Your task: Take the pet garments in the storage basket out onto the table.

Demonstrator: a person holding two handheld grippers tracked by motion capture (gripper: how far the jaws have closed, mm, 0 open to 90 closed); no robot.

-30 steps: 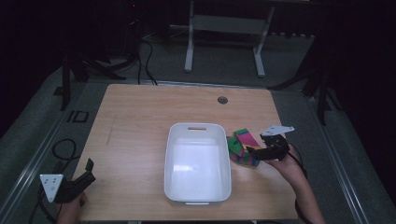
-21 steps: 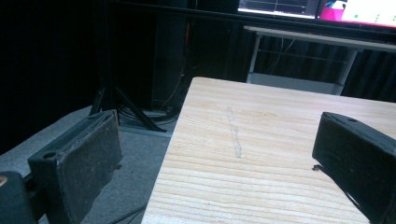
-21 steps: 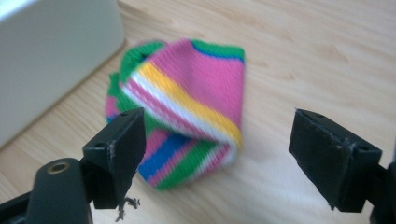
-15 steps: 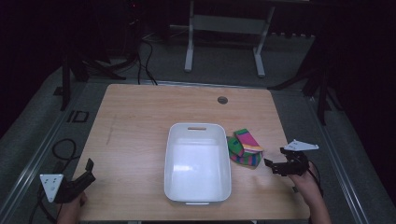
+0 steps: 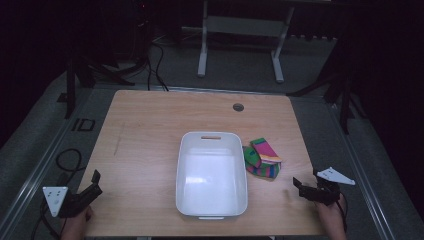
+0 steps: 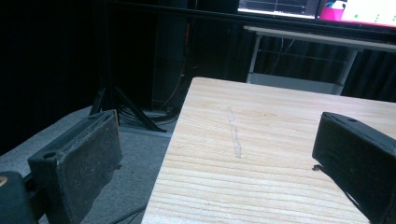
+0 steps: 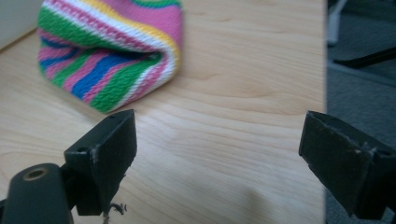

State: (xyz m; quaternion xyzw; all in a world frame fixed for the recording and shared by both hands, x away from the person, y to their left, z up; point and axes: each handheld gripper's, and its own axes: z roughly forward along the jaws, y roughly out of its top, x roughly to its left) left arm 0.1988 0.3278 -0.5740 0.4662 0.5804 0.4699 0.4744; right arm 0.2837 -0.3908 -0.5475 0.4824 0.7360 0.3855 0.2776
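Right hand-held gripper (image 5: 305, 186) gaped wide, empty, right of striped socks (image 5: 262, 158); best approach low, centring jaws before closing.

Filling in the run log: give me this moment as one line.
right tongs: open, empty, beside striped sock | left tongs: open, empty, at table corner | white bin: empty

Your wooden surface (image 5: 150, 130) shows a round grommet hole (image 5: 238, 107) near its far edge and a faint pale scuff (image 6: 235, 135) toward your left. Beyond it: white metal frame legs (image 5: 202, 50), dark cables (image 5: 155, 60) on grey floor, lit screens (image 6: 327, 7).
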